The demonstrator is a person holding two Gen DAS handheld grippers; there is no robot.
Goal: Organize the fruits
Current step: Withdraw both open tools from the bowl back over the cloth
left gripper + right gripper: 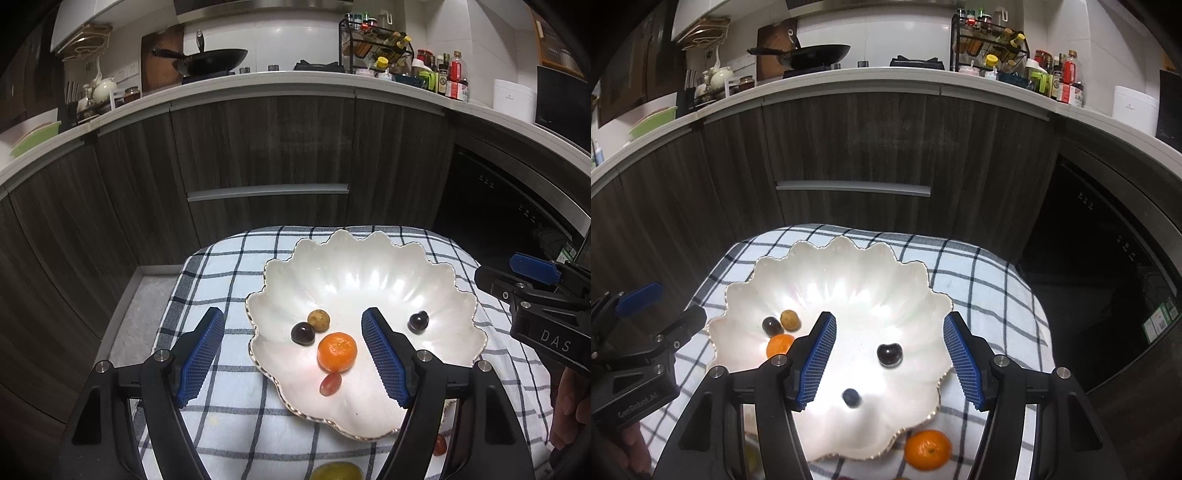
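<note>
A white shell-shaped bowl (369, 280) sits on a checked cloth (221, 273). In it lie a mandarin (337, 351), a dark cherry (303, 333), a brown longan (318, 319), a red grape (330, 383) and a second dark cherry (418, 322). My left gripper (293, 354) is open and empty, hovering over the bowl's left side. My right gripper (890, 356) is open and empty over the bowl (849, 280), above the dark cherry (889, 354) and a blueberry (851, 397). A second mandarin (928, 449) lies on the cloth in front of the bowl.
A red grape (439, 445) and a yellow-green fruit (336, 472) lie on the cloth near the front edge. Dark wood cabinets (266, 147) stand behind, with a black oven (509, 206) at right. The cloth-covered surface drops off at left.
</note>
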